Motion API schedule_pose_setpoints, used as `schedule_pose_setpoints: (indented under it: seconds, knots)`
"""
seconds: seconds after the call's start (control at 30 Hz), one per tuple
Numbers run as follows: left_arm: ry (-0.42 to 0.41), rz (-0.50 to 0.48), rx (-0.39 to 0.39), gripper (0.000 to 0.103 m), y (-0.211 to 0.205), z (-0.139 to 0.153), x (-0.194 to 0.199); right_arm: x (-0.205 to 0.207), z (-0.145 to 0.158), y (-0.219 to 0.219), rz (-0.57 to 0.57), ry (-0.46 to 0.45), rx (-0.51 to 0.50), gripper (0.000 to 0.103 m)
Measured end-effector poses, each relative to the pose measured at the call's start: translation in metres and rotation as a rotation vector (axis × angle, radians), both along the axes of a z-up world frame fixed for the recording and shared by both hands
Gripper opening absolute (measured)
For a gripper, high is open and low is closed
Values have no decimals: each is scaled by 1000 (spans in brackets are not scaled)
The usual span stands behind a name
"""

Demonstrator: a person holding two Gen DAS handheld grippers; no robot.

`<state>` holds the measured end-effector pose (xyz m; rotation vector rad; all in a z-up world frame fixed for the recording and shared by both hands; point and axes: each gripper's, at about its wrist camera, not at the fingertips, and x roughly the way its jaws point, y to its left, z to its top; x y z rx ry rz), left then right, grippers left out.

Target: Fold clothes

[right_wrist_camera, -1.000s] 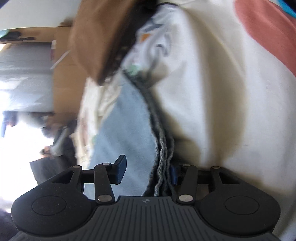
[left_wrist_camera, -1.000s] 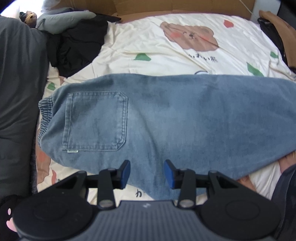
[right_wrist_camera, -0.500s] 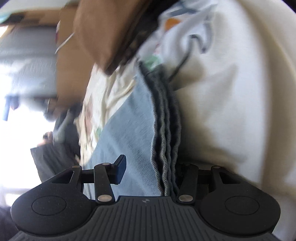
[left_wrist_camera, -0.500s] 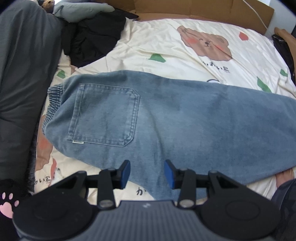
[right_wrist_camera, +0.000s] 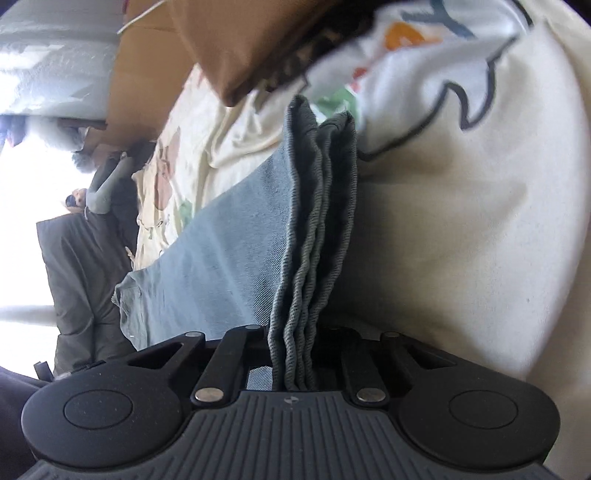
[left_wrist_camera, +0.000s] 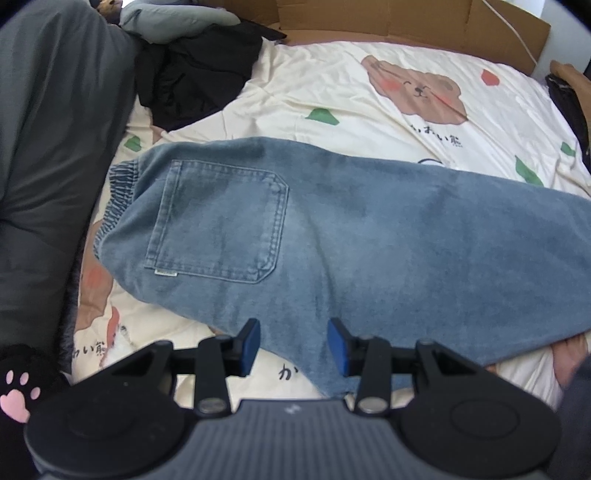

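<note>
Blue jeans (left_wrist_camera: 369, 236) lie folded lengthwise across the bear-print bedsheet (left_wrist_camera: 351, 96), back pocket up, elastic waistband at the left. My left gripper (left_wrist_camera: 293, 347) is open and empty, just above the jeans' near edge. In the right wrist view my right gripper (right_wrist_camera: 295, 354) is shut on the stacked leg hems of the jeans (right_wrist_camera: 317, 221); its fingertips are hidden by the cloth.
A black garment (left_wrist_camera: 199, 74) and a grey one (left_wrist_camera: 173, 18) lie at the sheet's far left. A large dark grey cloth (left_wrist_camera: 44, 147) covers the left side. Cardboard (left_wrist_camera: 406, 22) lines the far edge. A brown garment (right_wrist_camera: 258, 44) lies near the hems.
My right gripper has closed on the jeans' leg hems; it was open before. My left gripper has drawn back and up a little, still open.
</note>
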<state>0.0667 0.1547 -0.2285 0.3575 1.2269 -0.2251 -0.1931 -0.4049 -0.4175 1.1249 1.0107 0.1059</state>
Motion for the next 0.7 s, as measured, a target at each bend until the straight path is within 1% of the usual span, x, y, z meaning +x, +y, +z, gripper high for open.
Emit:
schedule_pose_setpoints:
  seconds: [0.1,0.27,0.37,0.47,0.6,0.7]
  knots:
    - [-9,10,-32,43,6,-7,3,-1,19,7,-10,-6,-45,8]
    - [-30,21,-106,43,14,-18,16,6,56,14,-30,61,-83,8]
    - [-41,18,-135,43,18,-27,28,12,82,22,-26,70,-99,8]
    - [-56,40,-172,43,25,-38,41,21,112,33,-21,70,-131,8]
    - [-68,74,-192,43,36,-57,56,39,146,48,-15,99,-192,8]
    - [-73,90,-192,43,45,-70,63,52,165,58,10,99,-215,8]
